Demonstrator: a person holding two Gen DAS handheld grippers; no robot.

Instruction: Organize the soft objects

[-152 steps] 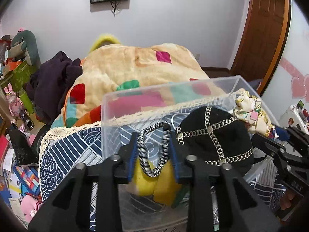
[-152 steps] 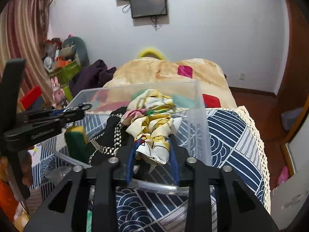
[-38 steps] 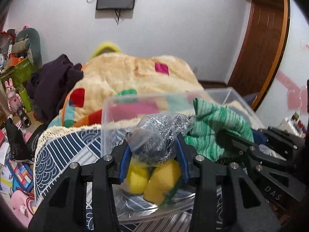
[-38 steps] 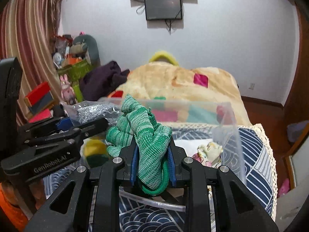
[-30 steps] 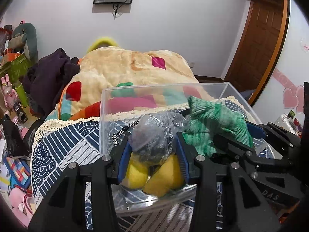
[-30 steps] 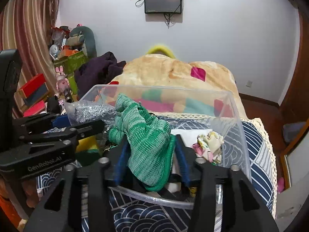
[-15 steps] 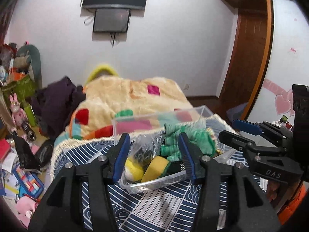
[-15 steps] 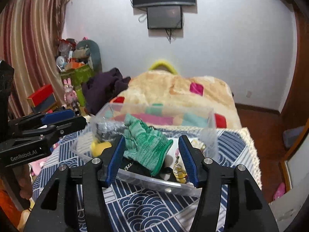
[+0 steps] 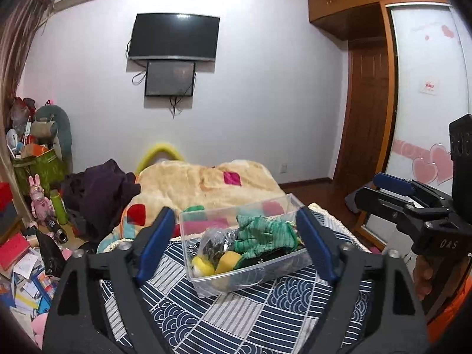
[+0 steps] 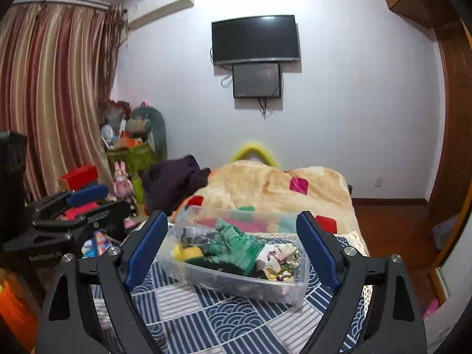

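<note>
A clear plastic bin sits on the blue patterned bedcover. In it lie a green knit glove, a crinkled plastic bag with a dark item, yellow sponges and a floral cloth. My left gripper is open and empty, held back from the bin. My right gripper is open and empty, also back from the bin. Each gripper shows at the edge of the other's view.
A beige blanket with coloured squares covers the bed behind the bin. Dark clothes lie at its left. Toys, boxes and papers clutter the floor on the left. A wooden door stands at right.
Both grippers opened, let go of the plastic bag and the green glove into the bin, and pulled back and up from it.
</note>
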